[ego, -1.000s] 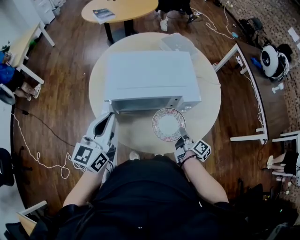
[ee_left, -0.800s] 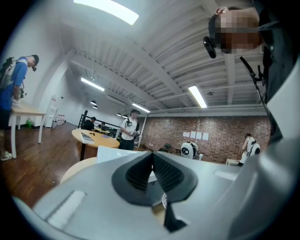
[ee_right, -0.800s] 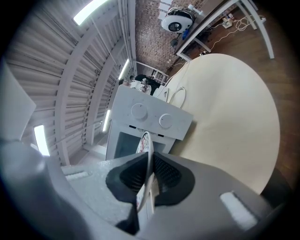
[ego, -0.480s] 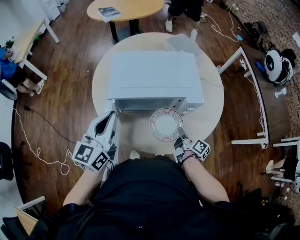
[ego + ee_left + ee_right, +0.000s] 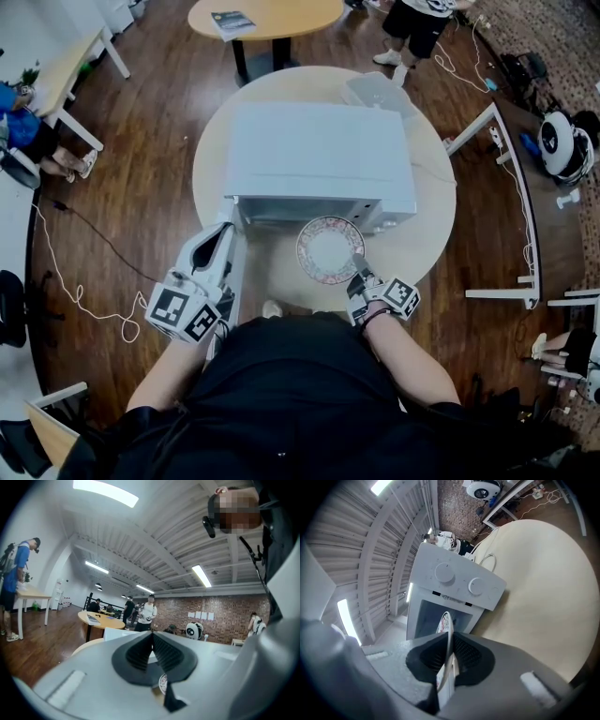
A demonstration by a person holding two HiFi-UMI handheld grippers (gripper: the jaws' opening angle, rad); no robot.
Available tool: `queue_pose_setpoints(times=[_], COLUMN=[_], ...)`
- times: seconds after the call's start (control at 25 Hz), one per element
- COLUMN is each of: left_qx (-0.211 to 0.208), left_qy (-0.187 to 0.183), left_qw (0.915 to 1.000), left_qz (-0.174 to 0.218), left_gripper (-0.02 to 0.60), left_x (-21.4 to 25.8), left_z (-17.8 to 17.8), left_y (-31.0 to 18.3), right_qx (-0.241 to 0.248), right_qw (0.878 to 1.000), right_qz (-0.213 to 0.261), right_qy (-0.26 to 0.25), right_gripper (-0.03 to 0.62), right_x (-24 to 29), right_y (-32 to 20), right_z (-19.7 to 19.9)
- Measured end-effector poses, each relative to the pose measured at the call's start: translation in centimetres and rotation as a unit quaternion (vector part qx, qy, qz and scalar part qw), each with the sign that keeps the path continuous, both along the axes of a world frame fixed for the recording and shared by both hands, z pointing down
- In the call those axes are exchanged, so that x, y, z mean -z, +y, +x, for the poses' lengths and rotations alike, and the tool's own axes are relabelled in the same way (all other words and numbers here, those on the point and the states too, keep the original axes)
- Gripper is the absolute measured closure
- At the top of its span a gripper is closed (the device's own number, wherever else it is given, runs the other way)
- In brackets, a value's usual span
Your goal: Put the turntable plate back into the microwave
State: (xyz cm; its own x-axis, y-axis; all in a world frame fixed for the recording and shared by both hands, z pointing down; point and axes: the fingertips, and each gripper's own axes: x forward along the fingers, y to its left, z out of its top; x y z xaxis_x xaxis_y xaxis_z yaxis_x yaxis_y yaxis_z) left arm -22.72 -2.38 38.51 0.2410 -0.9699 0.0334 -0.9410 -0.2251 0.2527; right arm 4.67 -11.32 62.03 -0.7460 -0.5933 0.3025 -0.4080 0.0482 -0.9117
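Round, pale table (image 5: 424, 246) carried 1 white microwave (image 5: 319, 155), with wood floor all around. Over the last second the turntable plate (image 5: 330, 250) had slid toward 9 o'clock along the microwave's front, away from the control panel and closer to the dark opening. That probably meant it was being lined up to go in; it was still outside, held above the table at the oven's 6 o'clock. The right gripper (image 5: 357, 265) was clamped nearly closed on the plate's rim at 5 o'clock. The left gripper (image 5: 223, 234) sat at the front's 9 o'clock corner, jaws together, with nothing clearly between them. Count: 1 plate, 2 grippers, 2 knobs (image 5: 444, 573).
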Motion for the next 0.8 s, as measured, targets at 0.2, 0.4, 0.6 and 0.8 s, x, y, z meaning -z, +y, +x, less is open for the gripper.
queue_pose_setpoints(times=[0.2,0.4,0.6,0.8], left_qx=[0.012,0.021,0.027,0.036], left_qy=[0.001,0.002,0.003,0.002], left_qw=[0.9999,0.9998,0.9996,0.9993], left_qz=[-0.003,-0.006,-0.006,-0.007], left_gripper=[0.578,0.578,0.578,0.578], left_x=[-0.1,-0.1,0.0,0.0], left_z=[-0.7,-1.0,-1.2,-1.6], left_y=[0.3,0.6,0.8,1.0], right_qx=[0.018,0.032,0.049,0.068], right_qw=[1.000,0.999,0.999,0.998], right_qz=[-0.003,-0.006,-0.004,-0.005], right_qy=[0.001,-0.002,-0.009,-0.015], right_gripper=[0.574,0.574,0.574,0.574], right_x=[0.1,0.3,0.9,1.1], right_y=[-0.1,0.0,-0.1,-0.2], right_z=[-1.2,-2.2,-3.7,-5.0])
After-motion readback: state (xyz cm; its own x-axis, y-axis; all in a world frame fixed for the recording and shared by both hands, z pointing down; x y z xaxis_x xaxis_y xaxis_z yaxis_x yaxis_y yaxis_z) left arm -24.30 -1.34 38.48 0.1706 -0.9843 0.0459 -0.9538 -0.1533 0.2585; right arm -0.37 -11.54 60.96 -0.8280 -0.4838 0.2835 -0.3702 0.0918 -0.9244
